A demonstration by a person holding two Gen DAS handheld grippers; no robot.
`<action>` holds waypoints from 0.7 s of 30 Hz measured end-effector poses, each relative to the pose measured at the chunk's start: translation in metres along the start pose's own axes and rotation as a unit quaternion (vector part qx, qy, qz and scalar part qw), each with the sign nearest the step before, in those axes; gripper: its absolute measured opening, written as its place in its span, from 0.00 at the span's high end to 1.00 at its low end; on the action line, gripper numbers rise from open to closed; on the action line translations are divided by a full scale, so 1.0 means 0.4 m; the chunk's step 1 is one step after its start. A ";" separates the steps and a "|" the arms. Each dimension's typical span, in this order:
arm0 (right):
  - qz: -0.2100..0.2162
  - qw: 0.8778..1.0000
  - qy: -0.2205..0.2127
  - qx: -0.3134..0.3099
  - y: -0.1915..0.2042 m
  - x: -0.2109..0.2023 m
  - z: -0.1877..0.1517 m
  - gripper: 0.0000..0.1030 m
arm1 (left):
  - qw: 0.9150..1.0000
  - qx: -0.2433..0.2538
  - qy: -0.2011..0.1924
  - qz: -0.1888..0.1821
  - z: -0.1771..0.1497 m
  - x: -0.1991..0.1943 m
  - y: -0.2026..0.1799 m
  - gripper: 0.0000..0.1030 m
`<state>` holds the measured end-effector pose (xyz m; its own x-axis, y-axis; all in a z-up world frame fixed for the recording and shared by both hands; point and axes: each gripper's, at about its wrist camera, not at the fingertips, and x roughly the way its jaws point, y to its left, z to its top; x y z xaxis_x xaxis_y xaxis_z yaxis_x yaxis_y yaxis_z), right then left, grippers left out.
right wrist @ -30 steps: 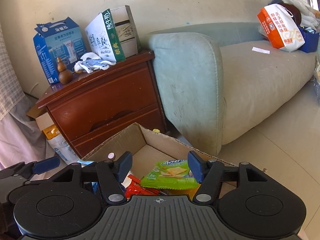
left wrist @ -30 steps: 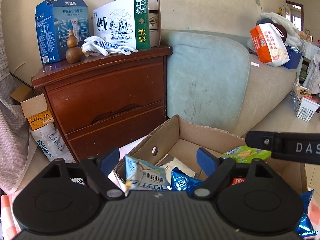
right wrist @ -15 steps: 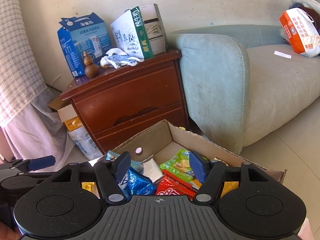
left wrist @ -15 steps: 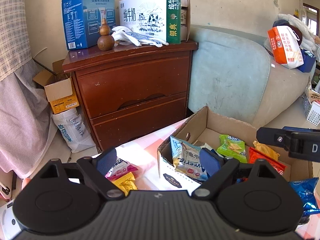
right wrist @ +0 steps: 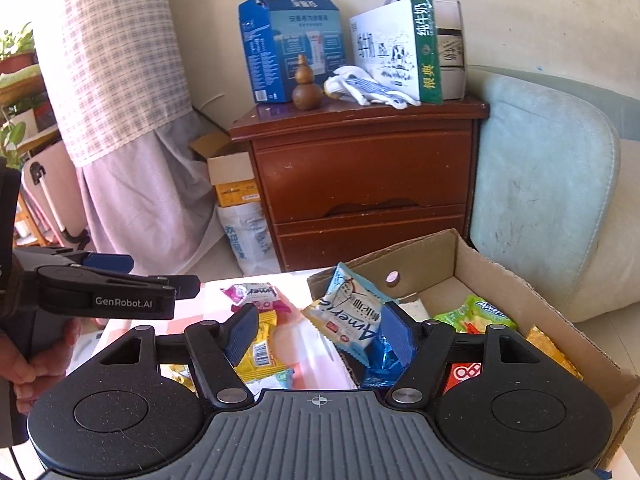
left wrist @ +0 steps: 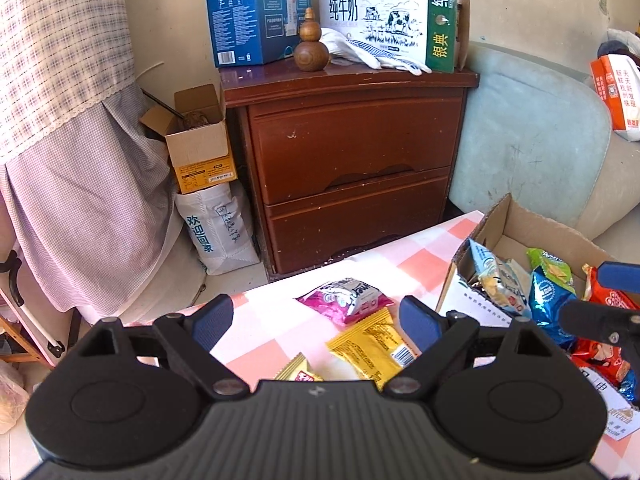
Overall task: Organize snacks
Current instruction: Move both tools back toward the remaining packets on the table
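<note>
Loose packets lie on the pink checked tablecloth: a pink one, a yellow one and a small yellow-red one. My left gripper hovers open above them, touching none. To their right, a cardboard box holds several snack packets, with a pale blue packet leaning over its near wall and a green one inside. My right gripper is over that wall with its jaws opening. The pale blue packet shows between its fingers, but the pads do not press on it.
A brown two-drawer dresser stands behind the table with a blue carton, a milk carton, a wooden gourd and gloves on top. A pale sofa is to the right. A small open carton and a white bag stand left of the dresser.
Both views have swung left. My left gripper has moved from over the box to over the loose packets on the cloth. The right gripper's jaws stand wider than before.
</note>
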<state>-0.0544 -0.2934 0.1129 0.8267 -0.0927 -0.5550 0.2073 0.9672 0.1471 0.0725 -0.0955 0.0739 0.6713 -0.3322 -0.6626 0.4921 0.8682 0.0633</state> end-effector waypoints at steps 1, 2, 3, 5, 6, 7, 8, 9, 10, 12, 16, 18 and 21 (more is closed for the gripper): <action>0.005 1.000 0.002 -0.007 0.009 0.003 -0.002 0.34 | 1.000 0.002 0.003 0.005 -0.006 0.005 0.010 0.13; 0.010 1.000 0.004 -0.014 0.017 0.006 -0.004 0.34 | 1.000 0.005 0.005 0.009 -0.010 0.009 0.016 0.13; 0.014 1.000 0.007 -0.019 0.024 0.009 -0.006 0.34 | 1.000 0.007 0.008 0.012 -0.014 0.013 0.022 0.13; 0.022 0.999 0.014 -0.032 0.040 0.016 -0.014 0.34 | 1.000 0.002 0.021 0.015 -0.026 0.029 0.037 0.13; 0.026 0.999 0.019 -0.037 0.047 0.021 -0.017 0.34 | 0.999 -0.004 0.030 0.014 -0.034 0.039 0.044 0.13; 0.029 0.998 0.024 -0.042 0.054 0.026 -0.022 0.34 | 0.999 -0.011 0.042 0.015 -0.044 0.052 0.053 0.13; 0.034 0.998 0.029 -0.045 0.061 0.031 -0.027 0.34 | 0.998 -0.016 0.052 0.017 -0.052 0.061 0.058 0.13; 0.038 0.998 0.034 -0.048 0.066 0.036 -0.031 0.34 | 0.998 -0.015 0.061 0.019 -0.061 0.073 0.061 0.13; 0.043 0.997 0.041 -0.051 0.074 0.044 -0.037 0.34 | 0.998 -0.011 0.066 0.022 -0.069 0.081 0.061 0.13; 0.052 0.996 0.051 -0.055 0.082 0.055 -0.046 0.34 | 0.997 -0.003 0.076 0.034 -0.082 0.098 0.060 0.13; 0.067 0.994 0.075 -0.046 0.091 0.086 -0.064 0.34 | 0.994 -0.021 0.098 0.038 -0.099 0.129 0.072 0.13; 0.069 0.993 0.086 -0.049 0.097 0.099 -0.075 0.34 | 0.993 -0.034 0.109 0.042 -0.105 0.144 0.075 0.13; 0.067 0.991 0.104 -0.056 0.106 0.119 -0.096 0.34 | 0.991 -0.051 0.120 0.038 -0.111 0.166 0.077 0.13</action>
<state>-0.0264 -0.2479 0.0615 0.7151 0.0783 -0.6947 0.0329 0.9888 0.1453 0.1075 -0.0744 -0.0013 0.5462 -0.1786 -0.8184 0.3785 0.9242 0.0509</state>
